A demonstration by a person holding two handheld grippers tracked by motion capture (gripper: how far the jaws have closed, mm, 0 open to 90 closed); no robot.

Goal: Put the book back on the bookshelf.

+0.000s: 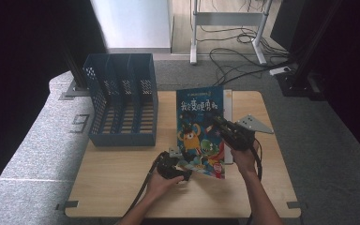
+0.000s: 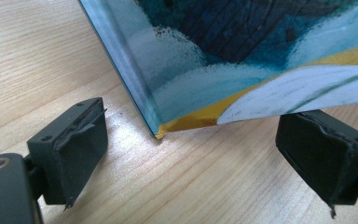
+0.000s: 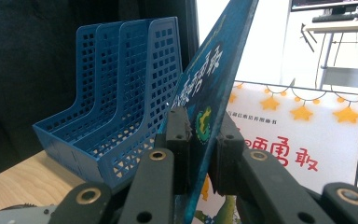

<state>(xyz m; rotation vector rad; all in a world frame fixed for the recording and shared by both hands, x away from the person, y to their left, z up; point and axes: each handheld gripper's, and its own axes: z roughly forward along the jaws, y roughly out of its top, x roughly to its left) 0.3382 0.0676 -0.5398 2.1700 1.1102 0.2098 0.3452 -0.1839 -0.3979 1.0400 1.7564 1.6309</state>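
Book point(image 1: 200, 129), clamped by the right gripper point(image 3: 200, 135), should be kept steady while the left gripper point(image 2: 191, 149), jaws apart, guides its lower corner toward the blue file rack point(image 1: 122, 101).

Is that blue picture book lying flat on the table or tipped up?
Tipped up. The book stands tilted on its lower corner, clamped by the right gripper; another book lies flat beneath.

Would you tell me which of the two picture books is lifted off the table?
The blue-covered book clamped in the right gripper; the white-covered book lies flat beneath.
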